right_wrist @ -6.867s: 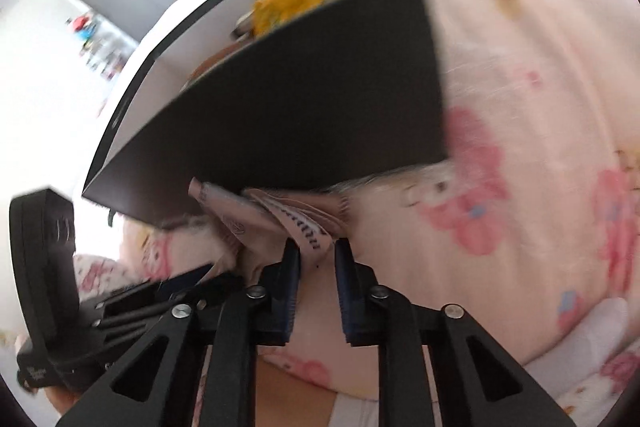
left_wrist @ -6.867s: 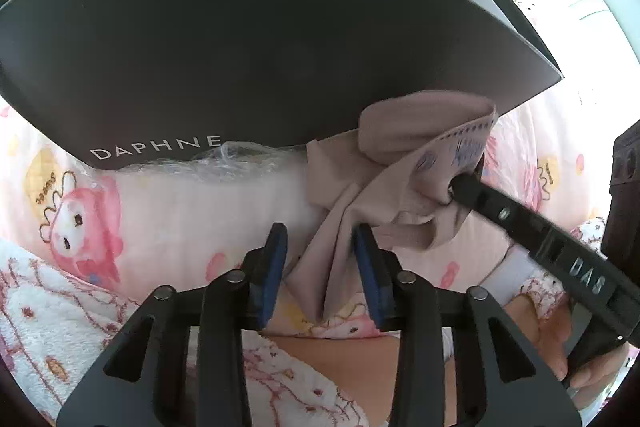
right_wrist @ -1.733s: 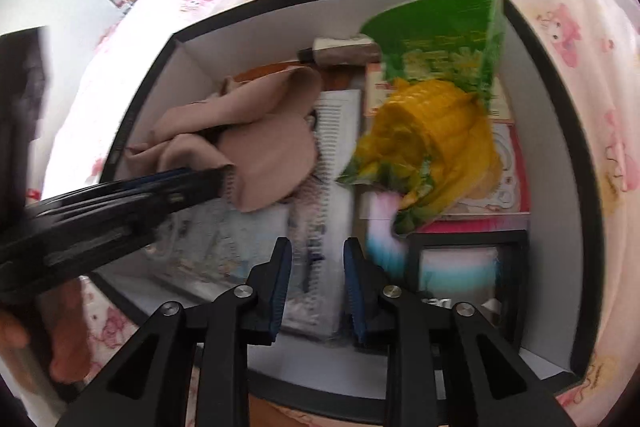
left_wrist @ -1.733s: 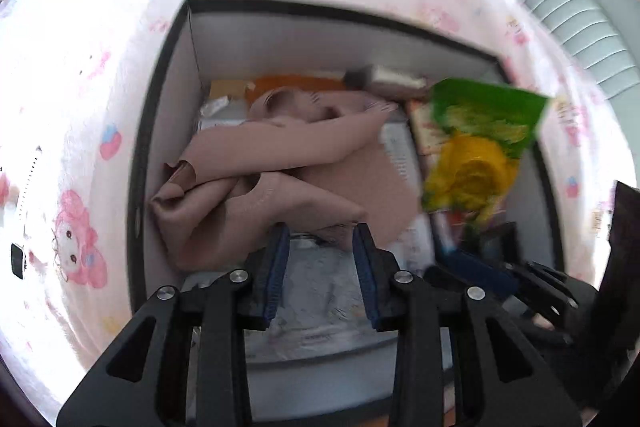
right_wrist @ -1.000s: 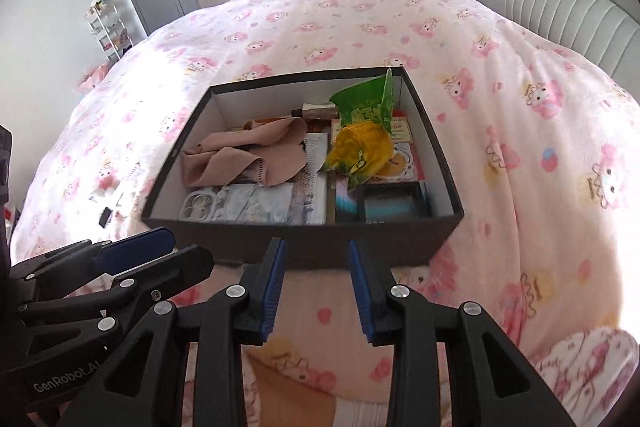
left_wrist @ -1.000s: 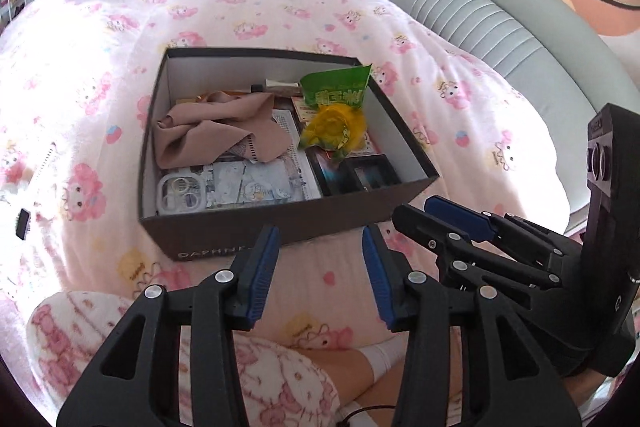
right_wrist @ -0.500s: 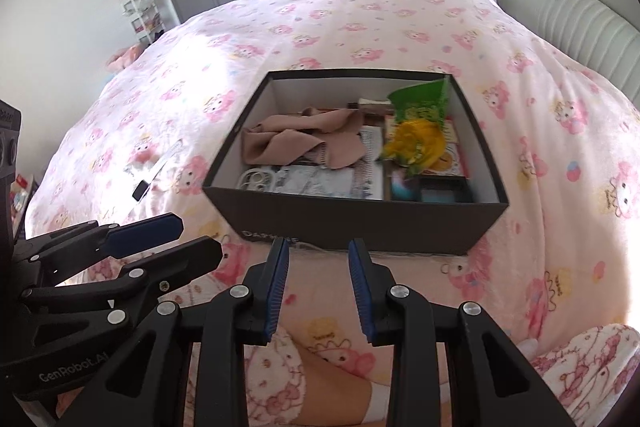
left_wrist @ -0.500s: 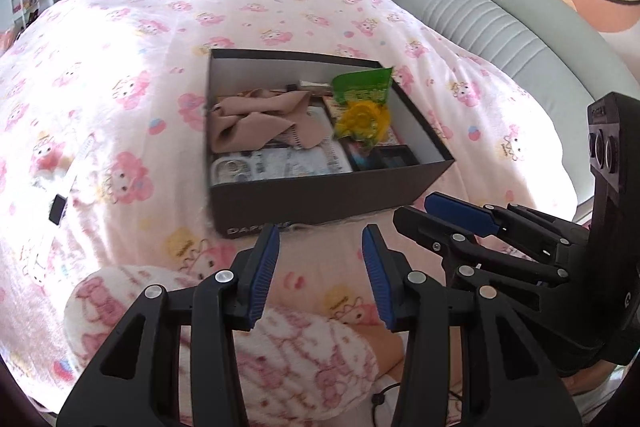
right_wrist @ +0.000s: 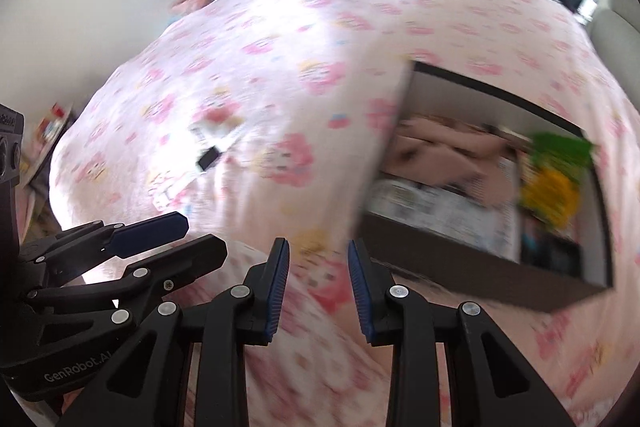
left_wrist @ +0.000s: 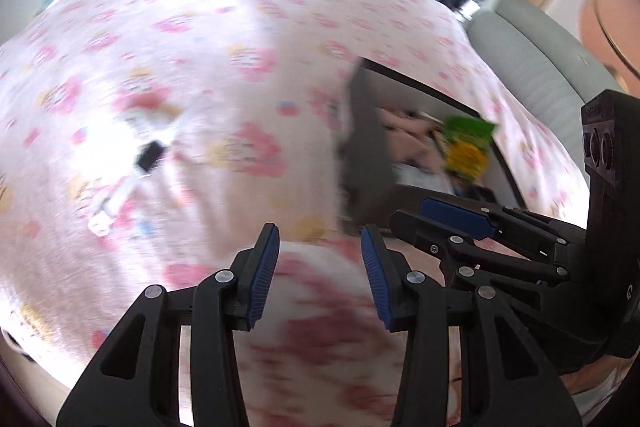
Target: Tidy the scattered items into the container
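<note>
Both my tongs, left (left_wrist: 320, 267) and right (right_wrist: 318, 279), hang open and empty over the bed (right_wrist: 280, 67); the box (right_wrist: 460, 247) sits right, a small dark item (right_wrist: 209, 158) left.

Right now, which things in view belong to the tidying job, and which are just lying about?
Job:
- box, the container
- beige cloth and green-and-yellow snack bag, already inside the box
- small black-and-white item, loose on the bedspread
- left tongs and right tongs, both empty

Lying about:
- pink bedspread
- grey headboard
</note>
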The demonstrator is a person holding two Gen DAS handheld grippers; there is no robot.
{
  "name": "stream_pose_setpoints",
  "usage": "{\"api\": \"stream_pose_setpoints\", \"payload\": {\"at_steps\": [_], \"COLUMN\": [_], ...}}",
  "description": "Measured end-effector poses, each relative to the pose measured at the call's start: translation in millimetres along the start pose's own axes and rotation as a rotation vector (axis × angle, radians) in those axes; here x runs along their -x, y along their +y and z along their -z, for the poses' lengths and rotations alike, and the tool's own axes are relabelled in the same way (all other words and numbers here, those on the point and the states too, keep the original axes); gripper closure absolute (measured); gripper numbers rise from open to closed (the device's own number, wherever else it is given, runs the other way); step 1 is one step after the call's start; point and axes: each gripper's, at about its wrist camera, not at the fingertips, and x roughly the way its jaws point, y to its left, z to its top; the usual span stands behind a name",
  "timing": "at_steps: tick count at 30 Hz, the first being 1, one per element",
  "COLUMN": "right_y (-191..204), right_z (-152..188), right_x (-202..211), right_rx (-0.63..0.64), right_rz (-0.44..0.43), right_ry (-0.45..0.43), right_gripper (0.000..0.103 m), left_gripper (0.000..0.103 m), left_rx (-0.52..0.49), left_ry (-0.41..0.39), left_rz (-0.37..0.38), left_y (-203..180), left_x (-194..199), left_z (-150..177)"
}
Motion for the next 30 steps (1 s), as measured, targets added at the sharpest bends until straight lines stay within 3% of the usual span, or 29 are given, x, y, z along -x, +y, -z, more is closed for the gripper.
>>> {"api": "stream_pose_setpoints", "payload": {"at_steps": [5, 9, 13, 18, 22, 23, 25, 28, 30], "right_y": [36.7, 54.5, 64.6, 63.7, 55.8, 54.1, 51.4, 46.8, 41.1], "right_z": [-28.3, -48.6, -59.5, -57.8, -56.2, -55.4, -53.6, -49.5, -46.2], "right_x": [-41.6, -67.5, -97.4, -120.3, -126.0, -125.5, -124.0, -118.9, -110.7], "right_rx": [0.047, 0.022, 0.002, -0.029, -0.056, -0.062, -0.070, -0.088, -0.108], "right_rz": [-0.128, -0.193, -0.213, -0.206, -0.198, -0.198, -0.202, -0.211, -0.222], "right_ry": [0.079, 0.119, 0.169, 0.210, 0.225, 0.225, 0.225, 0.224, 0.213], "right_gripper": [0.075, 0.075, 0.074, 0.074, 0.074, 0.074, 0.074, 0.074, 0.074], "left_gripper": [0.053, 0.053, 0.053, 0.052, 0.049, 0.053, 0.081, 0.094, 0.094], "left_rx": [0.152, 0.262, 0.336, 0.359, 0.351, 0.334, 0.303, 0.334, 0.342], "left_ry": [-0.046, -0.052, -0.016, 0.028, 0.075, 0.083, 0.117, 0.145, 0.114], "left_rz": [-0.036, -0.155, -0.248, -0.314, -0.295, -0.286, -0.230, -0.057, -0.001], "left_y": [67.1, 122.4, 173.5, 204.0, 209.5, 206.2, 197.6, 185.2, 170.4], "left_x": [5.1, -8.4, -38.5, -70.5, -88.8, -90.4, -94.1, -95.1, -85.8], "left_z": [-1.1, -0.4, 3.2, -0.2, 1.4, 1.3, 0.5, -1.4, -6.1]}}
